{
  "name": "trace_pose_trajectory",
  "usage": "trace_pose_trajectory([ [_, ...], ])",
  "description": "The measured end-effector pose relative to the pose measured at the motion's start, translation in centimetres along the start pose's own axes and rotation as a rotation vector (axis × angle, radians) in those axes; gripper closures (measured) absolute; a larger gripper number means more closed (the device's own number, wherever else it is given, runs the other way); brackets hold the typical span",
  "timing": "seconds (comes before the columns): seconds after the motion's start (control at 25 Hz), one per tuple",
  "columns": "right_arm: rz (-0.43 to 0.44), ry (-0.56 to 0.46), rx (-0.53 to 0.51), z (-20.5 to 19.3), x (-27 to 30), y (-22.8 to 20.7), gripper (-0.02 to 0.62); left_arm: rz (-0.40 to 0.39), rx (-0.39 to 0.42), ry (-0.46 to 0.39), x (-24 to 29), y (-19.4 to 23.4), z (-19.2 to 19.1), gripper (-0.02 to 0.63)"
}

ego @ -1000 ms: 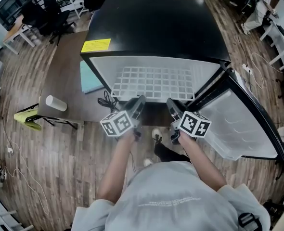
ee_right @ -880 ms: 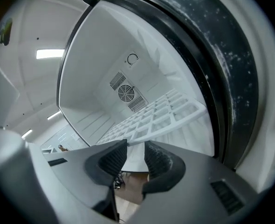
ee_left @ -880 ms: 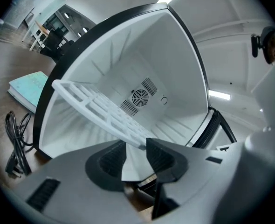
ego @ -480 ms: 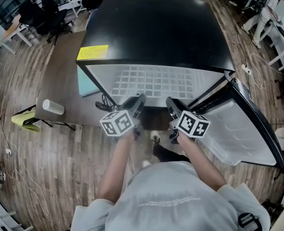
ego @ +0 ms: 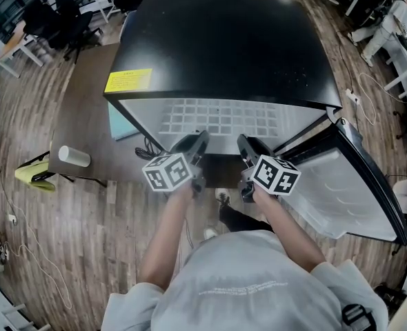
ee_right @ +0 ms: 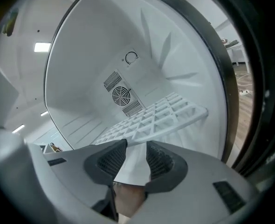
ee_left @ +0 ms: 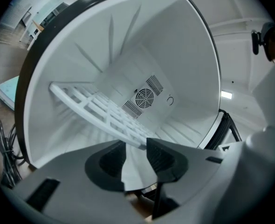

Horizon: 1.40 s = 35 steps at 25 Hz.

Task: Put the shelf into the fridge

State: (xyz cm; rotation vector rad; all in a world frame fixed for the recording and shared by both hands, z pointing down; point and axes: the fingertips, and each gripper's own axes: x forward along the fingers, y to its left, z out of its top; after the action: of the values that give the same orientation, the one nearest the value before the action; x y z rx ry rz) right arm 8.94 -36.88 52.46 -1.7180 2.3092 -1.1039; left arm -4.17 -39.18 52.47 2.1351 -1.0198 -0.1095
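Observation:
The white grid shelf [ego: 217,119] lies level inside the black fridge [ego: 224,40], resting on the side walls. The left gripper view shows the shelf [ee_left: 100,108] running back toward the fan vent [ee_left: 144,97], and the right gripper view shows the shelf [ee_right: 161,115] too. My left gripper [ego: 196,141] sits at the shelf's front edge; its jaws have just been opening. In its own view the left gripper [ee_left: 136,146] has nothing between the pads. My right gripper [ego: 243,143] is beside it, also just opening. The right gripper [ee_right: 136,146] has an empty gap, the shelf edge just beyond its tips.
The fridge door [ego: 348,185] hangs open at the right, its white inner liner facing me. Left of the fridge is a brown table [ego: 86,102] with a white cup [ego: 74,156] and a teal book [ego: 117,123]. Cables [ego: 148,147] trail by the fridge's corner. The person's feet are on the wooden floor.
Less of the shelf shows under the fridge's top than a second ago. Both grippers have shifted slightly toward the fridge opening.

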Motion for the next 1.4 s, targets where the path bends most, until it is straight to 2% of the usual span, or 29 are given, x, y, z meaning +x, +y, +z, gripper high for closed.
trace_pose_trajectory([
  [0.52, -0.013, -0.006, -0.008, 1.1, 1.8, -0.4, 0.457, 0.01, -0.013, 0.011, 1.7, 0.9, 1.1, 0.471],
  [0.8, 0.028, 0.021, -0.007, 1.1, 1.7, -0.7, 0.459, -0.015, -0.033, -0.022, 1.7, 0.9, 1.0, 0.468],
  [1.0, 0.047, 0.064, -0.022, 0.5, 0.7, -1.0, 0.459, 0.048, 0.085, 0.014, 0.3, 0.5, -0.3, 0.469],
  [1.2, 0.067, 0.075, -0.059, -1.5, -2.7, 0.0, 0.459, 0.035, 0.124, -0.003, -3.4, -1.2, -1.9, 0.496],
  [1.32, 0.051, 0.09, -0.141, -2.6, -5.4, 0.3, 0.459, 0.039, 0.193, -0.008, -6.2, -2.6, -3.0, 0.515],
  [1.4, 0.025, 0.086, -0.259, -3.0, -7.4, 0.7, 0.459, 0.05, 0.244, -0.016, -8.4, -3.3, -3.7, 0.527],
])
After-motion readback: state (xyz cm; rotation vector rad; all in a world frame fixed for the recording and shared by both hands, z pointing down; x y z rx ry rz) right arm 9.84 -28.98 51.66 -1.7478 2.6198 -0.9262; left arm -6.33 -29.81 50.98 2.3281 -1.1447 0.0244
